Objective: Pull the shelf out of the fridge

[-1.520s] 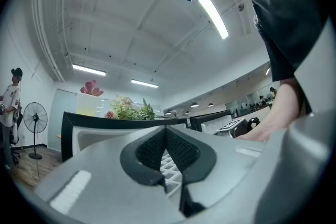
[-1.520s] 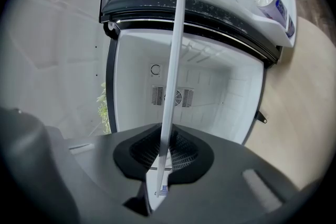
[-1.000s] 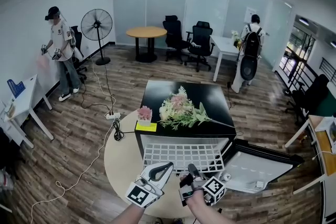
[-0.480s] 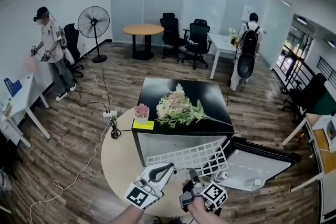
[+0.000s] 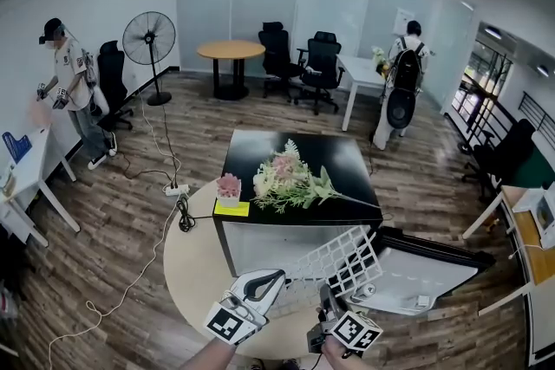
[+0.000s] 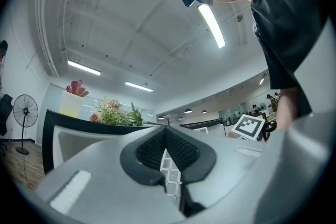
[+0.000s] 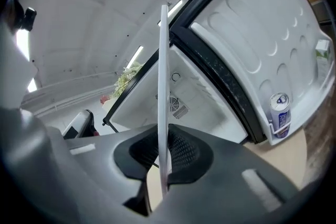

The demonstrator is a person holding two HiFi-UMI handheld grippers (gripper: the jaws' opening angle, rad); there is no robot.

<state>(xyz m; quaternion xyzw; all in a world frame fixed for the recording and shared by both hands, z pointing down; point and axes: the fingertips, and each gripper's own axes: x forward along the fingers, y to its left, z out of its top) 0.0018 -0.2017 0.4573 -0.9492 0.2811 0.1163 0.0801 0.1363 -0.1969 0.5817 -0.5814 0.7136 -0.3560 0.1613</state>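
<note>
The white wire shelf (image 5: 336,260) hangs in front of the small black fridge (image 5: 349,153), tilted with its right end raised. My left gripper (image 5: 263,284) is shut on its near edge; in the left gripper view the grid (image 6: 169,178) shows between the pads of that gripper (image 6: 167,157). My right gripper (image 5: 328,301) is shut on the shelf as well. In the right gripper view the shelf (image 7: 164,76) runs edge-on, upright, through the right gripper (image 7: 165,160), with the fridge's white inside (image 7: 191,94) behind it.
The fridge door (image 5: 427,273) stands wide open at the right, with a can (image 7: 280,108) in its rack. Flowers (image 5: 290,182) and a small pink plant (image 5: 229,186) lie on the fridge top. The fridge stands on a round beige table (image 5: 195,264). People (image 5: 65,82) and a fan (image 5: 147,39) stand far off.
The shelf has gone from lying flat in front of the fridge to tilted, right end up. My right gripper has rolled and shifted slightly right and nearer. The left gripper has kept still.
</note>
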